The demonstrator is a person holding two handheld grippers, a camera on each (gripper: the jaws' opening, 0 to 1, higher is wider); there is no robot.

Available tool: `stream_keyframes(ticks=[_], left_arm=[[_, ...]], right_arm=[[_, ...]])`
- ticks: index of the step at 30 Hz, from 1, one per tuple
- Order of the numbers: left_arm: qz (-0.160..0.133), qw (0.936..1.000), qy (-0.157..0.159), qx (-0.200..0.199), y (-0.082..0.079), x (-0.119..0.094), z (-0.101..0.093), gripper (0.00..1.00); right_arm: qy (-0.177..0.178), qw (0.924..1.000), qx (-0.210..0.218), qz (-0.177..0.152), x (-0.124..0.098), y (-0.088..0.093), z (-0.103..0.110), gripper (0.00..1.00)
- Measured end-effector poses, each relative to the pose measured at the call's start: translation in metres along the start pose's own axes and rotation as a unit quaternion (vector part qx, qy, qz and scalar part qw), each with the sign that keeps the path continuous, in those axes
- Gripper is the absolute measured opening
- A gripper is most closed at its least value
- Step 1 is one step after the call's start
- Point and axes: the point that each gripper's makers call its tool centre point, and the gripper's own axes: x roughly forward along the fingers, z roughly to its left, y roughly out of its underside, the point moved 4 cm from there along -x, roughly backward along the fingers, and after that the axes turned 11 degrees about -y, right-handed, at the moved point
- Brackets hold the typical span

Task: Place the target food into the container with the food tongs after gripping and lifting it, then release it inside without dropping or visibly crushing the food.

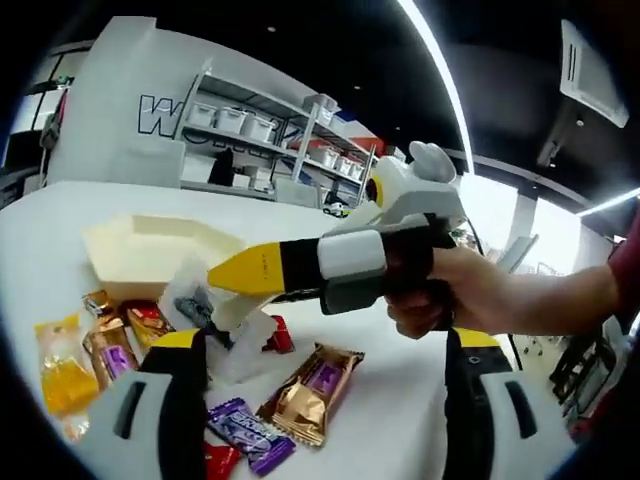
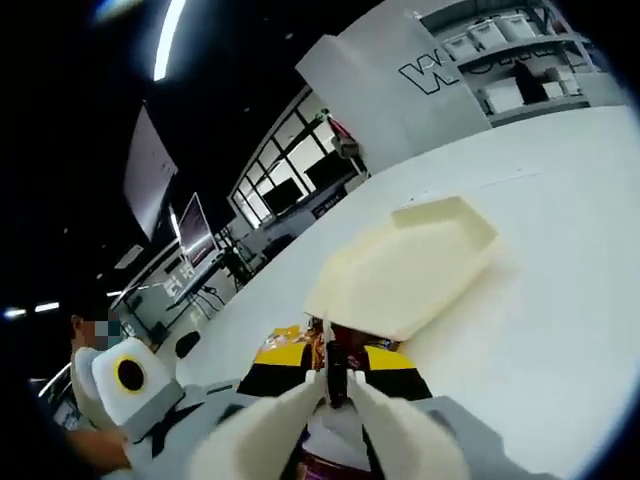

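A cream hexagonal container [image 1: 150, 250] lies on the white table [image 1: 400, 420], also seen ahead in the right gripper view [image 2: 410, 270]. My right gripper [image 1: 222, 278], held by a hand, reaches in from the right, its yellow-tipped jaws shut on a clear-wrapped dark snack [image 1: 193, 303] just in front of the container. In its own view the right gripper [image 2: 332, 378] pinches that snack [image 2: 336, 362] near the container's near edge. My left gripper [image 1: 322, 340] stands open over the loose snacks, nothing between its jaws.
Loose snacks lie on the table: a gold-and-purple bar [image 1: 315, 390], a purple wrapper [image 1: 250, 435], a yellow packet [image 1: 60, 375], red packets [image 1: 150, 320]. Shelving with bins [image 1: 270, 135] stands behind. The left gripper's white body [image 2: 130, 385] sits at the lower left.
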Motion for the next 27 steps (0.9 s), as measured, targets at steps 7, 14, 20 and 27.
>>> stream_keyframes(ticks=[7, 14, 20, 27], left_arm=[[-0.017, 0.9998, 0.0, 0.01, -0.009, -0.008, -0.005, 0.95], [-0.034, 0.9988, -0.012, 0.031, -0.025, -0.024, 0.002, 0.97], [-0.046, 0.9974, -0.036, 0.042, -0.037, -0.045, 0.017, 0.98], [-0.062, 0.9953, -0.067, 0.031, -0.041, -0.077, 0.039, 0.98]], right_arm=[[-0.005, 0.9996, -0.017, -0.022, -0.008, -0.012, 0.01, 0.12], [-0.002, 0.9972, -0.053, -0.053, -0.017, -0.038, 0.026, 0.13], [0.014, 0.9943, -0.074, -0.076, -0.017, -0.06, 0.026, 0.13], [0.034, 0.9922, -0.097, -0.07, 0.009, -0.083, 0.015, 0.13]])
